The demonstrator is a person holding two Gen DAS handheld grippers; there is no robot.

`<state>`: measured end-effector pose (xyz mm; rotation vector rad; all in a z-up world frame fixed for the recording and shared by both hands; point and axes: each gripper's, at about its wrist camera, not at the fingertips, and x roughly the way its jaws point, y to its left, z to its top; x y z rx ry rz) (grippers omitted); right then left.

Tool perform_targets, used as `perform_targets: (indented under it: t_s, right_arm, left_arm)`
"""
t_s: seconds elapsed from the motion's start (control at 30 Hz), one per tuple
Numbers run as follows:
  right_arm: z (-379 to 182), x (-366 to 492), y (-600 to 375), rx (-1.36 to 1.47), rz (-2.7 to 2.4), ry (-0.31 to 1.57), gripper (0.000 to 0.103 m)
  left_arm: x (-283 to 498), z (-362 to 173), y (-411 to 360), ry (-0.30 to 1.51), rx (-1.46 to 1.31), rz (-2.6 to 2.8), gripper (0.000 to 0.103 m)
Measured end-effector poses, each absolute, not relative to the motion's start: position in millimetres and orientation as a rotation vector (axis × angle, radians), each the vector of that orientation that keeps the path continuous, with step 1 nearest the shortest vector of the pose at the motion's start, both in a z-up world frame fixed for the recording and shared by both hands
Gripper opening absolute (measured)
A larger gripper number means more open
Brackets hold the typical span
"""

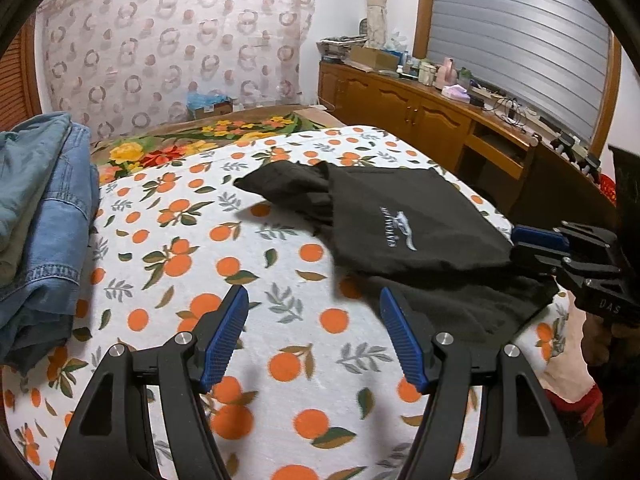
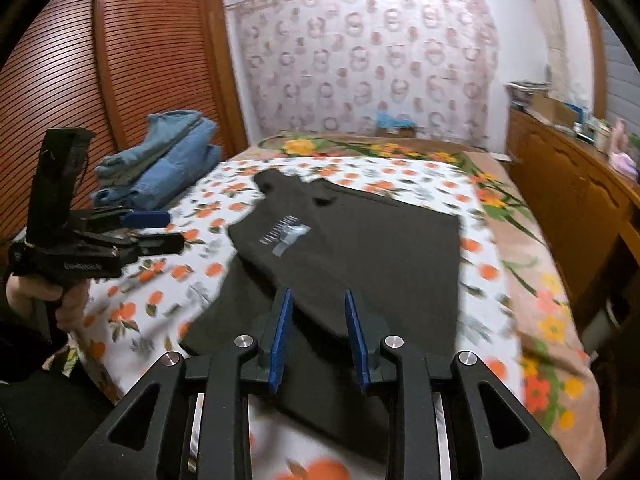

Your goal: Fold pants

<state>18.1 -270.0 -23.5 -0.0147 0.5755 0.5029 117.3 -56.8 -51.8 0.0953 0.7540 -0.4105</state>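
The black pants [image 1: 416,232] lie partly folded on the orange-print blanket [image 1: 240,264], an upper layer with a white logo over a lower layer. They also show in the right wrist view [image 2: 360,256]. My left gripper [image 1: 314,296] is open and empty, above the blanket just left of the pants' near edge; it also shows at the left of the right wrist view [image 2: 160,230]. My right gripper [image 2: 317,294] is open and empty over the near part of the pants; in the left wrist view it sits at the pants' right edge [image 1: 536,240].
A pile of blue jeans [image 1: 44,216] lies on the bed's left side, also in the right wrist view [image 2: 164,160]. A wooden cabinet [image 1: 420,112] with clutter runs along the right. A floral cover [image 2: 532,280] shows beneath the blanket. Slatted wooden doors [image 2: 120,60] stand at left.
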Motion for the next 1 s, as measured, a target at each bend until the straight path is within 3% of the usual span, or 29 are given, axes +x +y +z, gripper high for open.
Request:
perform_targets:
  t_s: [0.23,0.37,0.9,0.93,0.97,1.0]
  right_arm:
    - [-25.2,58.0,-227.5,-0.055,0.6,0.608,0.029]
    - [-28.4,71.3,-210.0,-0.087,0.636,0.622,0.037]
    - [-47.5,117.2,-171.5,-0.225,0.628,0.732,0.038]
    - [-48.0,118.5,-170.1,-0.226,0.627,0.734,0.036]
    - [-47.1,119.9,-168.1,-0.22,0.627,0.733,0.02]
    - [-45.9,119.4,-170.0,-0.208,0.633,0.727,0.014]
  left_arm:
    - [126.0,-51.5,-44.1,0.746,0.099,-0.391,0.07]
    - [126.2,-52.5,-35.0,0.748,0.084,-0.38,0.07]
    - [125.9,-53.3,-21.4,0.749,0.052,-0.37,0.07]
    - [125.8,-53.3,-21.4,0.748,0.052,-0.371,0.07]
    - [125.8,-53.2,-21.6,0.748,0.053,-0.371,0.07]
    - [125.7,-53.2,-21.7,0.748,0.054,-0.371,0.07]
